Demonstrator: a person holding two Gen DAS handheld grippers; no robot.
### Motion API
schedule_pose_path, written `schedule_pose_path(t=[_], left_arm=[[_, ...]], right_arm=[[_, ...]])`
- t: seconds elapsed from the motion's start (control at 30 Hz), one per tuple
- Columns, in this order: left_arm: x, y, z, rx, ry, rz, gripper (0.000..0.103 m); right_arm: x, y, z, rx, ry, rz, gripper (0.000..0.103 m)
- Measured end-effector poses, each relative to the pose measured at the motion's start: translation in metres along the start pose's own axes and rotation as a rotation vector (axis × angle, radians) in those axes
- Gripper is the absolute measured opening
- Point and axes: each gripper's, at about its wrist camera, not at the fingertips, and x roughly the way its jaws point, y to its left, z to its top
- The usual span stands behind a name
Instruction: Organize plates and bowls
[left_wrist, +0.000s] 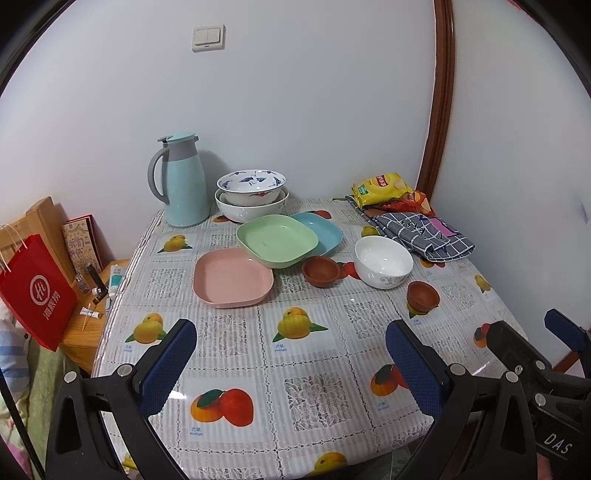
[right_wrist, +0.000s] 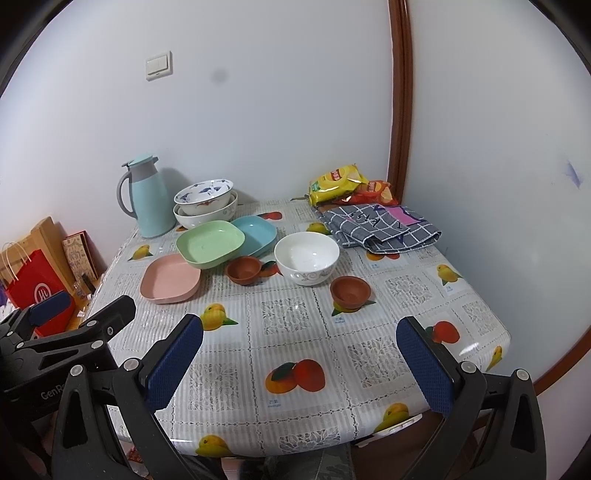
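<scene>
With my left gripper (left_wrist: 291, 354) and right gripper (right_wrist: 299, 354) both spread wide and empty above the near table (right_wrist: 295, 417), only the two nested bowls (left_wrist: 252, 195) look sorted; three plates (left_wrist: 277, 240), white bowl (right_wrist: 306, 258) and, seemingly, two brown cups (right_wrist: 350, 291) remain loose.

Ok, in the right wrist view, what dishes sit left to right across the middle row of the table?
Pink plate → first brown clay cup → white bowl → second brown clay cup. The green and blue plates overlap behind, so I left them out.
</scene>
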Motion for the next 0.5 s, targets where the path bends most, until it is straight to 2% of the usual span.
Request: schedule_pose_path(t=[0.5], left_arm=[[-0.0033,-0.001,0.0001,0.005,-0.005,0.001,0.103]], right_arm=[[-0.006,0.0001,0.0007,0.001,-0.015,0.006,0.103]])
